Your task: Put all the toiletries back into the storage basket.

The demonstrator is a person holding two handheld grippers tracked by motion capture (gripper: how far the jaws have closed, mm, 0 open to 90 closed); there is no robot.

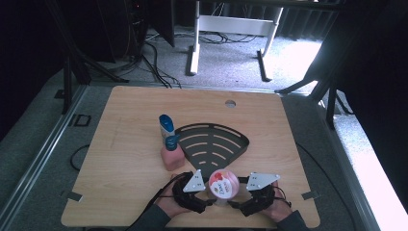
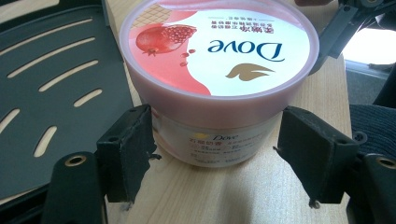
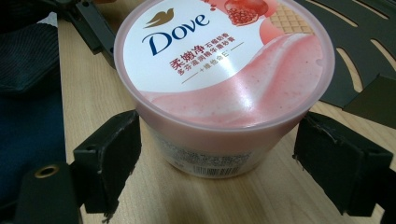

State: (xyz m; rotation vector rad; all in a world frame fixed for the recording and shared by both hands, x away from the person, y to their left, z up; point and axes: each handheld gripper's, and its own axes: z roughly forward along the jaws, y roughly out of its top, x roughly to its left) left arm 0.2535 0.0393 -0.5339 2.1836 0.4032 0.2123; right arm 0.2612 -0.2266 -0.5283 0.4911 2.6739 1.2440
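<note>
Flanking the Dove scrub tub [image 1: 224,184] at the table's near edge, I have my left gripper [image 1: 204,192] and right gripper [image 1: 240,192] on either side of it. Both sets of jaws stand spread wide around the tub; the left one's pad [image 2: 128,140] touches its wall, the right's sit apart. Beyond lies the black slotted corner shelf [image 1: 211,142], then the pink bottle [image 1: 172,154] and blue tube [image 1: 166,126] beside it on the wooden table [image 1: 125,144].
</note>
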